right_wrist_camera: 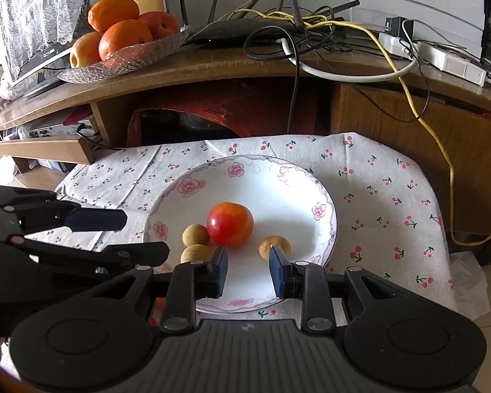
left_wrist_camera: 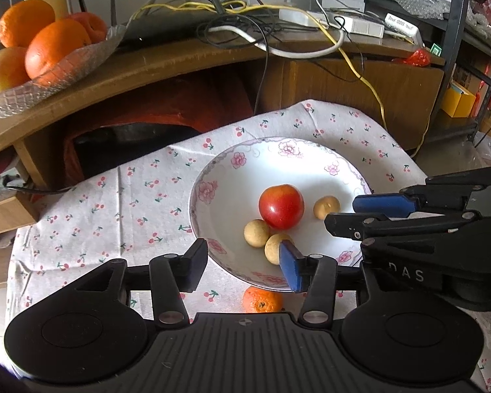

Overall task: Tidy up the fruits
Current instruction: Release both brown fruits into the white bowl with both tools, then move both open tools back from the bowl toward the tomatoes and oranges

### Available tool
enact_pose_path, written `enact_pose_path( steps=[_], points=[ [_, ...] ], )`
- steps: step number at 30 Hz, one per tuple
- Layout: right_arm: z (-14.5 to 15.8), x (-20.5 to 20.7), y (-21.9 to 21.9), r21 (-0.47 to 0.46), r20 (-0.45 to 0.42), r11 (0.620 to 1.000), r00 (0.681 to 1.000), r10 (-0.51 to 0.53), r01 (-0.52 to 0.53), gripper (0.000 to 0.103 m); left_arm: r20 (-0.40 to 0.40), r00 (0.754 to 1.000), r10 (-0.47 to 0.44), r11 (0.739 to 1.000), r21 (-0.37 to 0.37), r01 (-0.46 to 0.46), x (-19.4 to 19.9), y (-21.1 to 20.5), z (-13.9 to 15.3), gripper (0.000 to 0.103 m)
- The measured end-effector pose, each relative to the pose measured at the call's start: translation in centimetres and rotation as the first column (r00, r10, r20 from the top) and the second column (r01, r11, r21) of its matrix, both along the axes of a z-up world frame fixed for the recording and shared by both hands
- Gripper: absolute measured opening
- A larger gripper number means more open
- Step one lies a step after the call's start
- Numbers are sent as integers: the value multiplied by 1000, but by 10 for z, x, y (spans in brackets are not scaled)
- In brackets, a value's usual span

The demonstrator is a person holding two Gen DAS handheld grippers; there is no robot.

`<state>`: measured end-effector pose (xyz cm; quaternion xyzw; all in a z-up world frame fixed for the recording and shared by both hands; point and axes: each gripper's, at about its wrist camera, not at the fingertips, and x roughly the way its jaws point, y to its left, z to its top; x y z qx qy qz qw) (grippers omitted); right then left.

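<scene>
The worktop [right_wrist_camera: 392, 203] carries a cloth with cherry print, and on it stands a white plate [right_wrist_camera: 314, 193] with pink flowers on the rim. In the plate lie a red apple [right_wrist_camera: 230, 228] and three small brown round fruits [right_wrist_camera: 195, 234]; two touch the apple and one lies apart, and being round they point no clear way. The left claw [left_wrist_camera: 242, 263] is spread wide over the near rim and grips nothing. The right claw [right_wrist_camera: 248, 270] is also spread and empty, near the lone brown fruit [right_wrist_camera: 274, 245]. Only the left wrist view shows a small orange [left_wrist_camera: 262, 300] on the cloth just outside the plate.
</scene>
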<state>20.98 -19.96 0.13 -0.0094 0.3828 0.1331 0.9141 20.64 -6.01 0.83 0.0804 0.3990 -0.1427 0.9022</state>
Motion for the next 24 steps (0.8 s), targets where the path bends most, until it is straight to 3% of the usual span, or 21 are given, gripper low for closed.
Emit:
enact_pose_path(
  steps=[24],
  points=[
    [19, -44, 25, 19, 14, 998, 998, 61, -61, 29, 34, 999, 16, 1000, 18, -16, -47, 23, 22, 60]
  ],
)
